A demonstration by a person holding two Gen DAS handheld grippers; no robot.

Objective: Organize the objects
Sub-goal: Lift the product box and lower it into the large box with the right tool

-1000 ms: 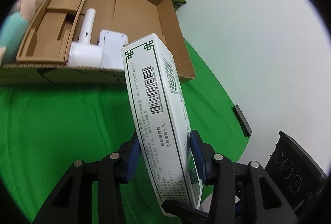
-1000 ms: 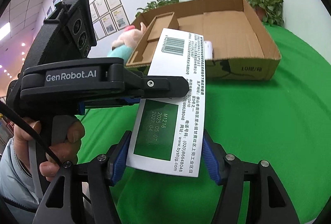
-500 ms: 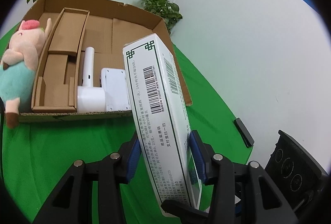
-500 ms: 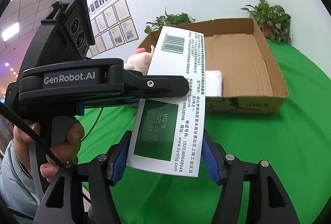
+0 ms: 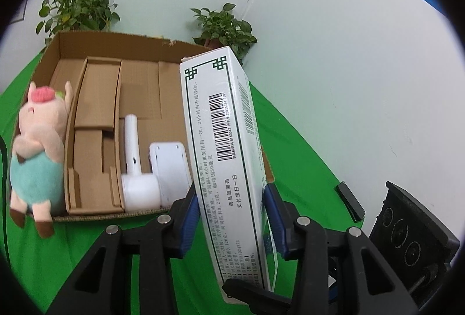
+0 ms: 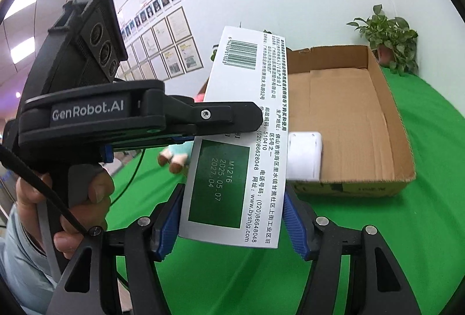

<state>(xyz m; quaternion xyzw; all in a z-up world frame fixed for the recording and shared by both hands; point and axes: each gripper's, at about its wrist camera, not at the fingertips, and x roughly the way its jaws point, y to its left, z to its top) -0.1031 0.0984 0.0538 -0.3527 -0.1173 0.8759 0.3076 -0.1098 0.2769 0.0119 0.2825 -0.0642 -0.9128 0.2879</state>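
Observation:
A long white medicine box (image 5: 229,158) with green trim and barcodes is clamped between the blue pads of my left gripper (image 5: 232,219). My right gripper (image 6: 232,216) also has the box (image 6: 235,152) between its pads, with small gaps at the sides, so its grip is unclear. The left gripper body (image 6: 96,111) crosses the right wrist view. Behind stands an open cardboard box (image 5: 96,100) holding a white hair dryer (image 5: 136,169) and a white device (image 5: 171,166). A pink plush pig (image 5: 37,152) leans on its left wall.
Green cloth (image 5: 290,140) covers the table. Two potted plants (image 5: 223,27) stand at the back by the white wall. A small black bar (image 5: 350,201) lies at the cloth's right edge. The box's right half (image 6: 348,123) is bare cardboard.
Both grippers with the medicine box have risen and pulled back from the cardboard box, which now sits lower and farther in view. The plush pig has come into full view.

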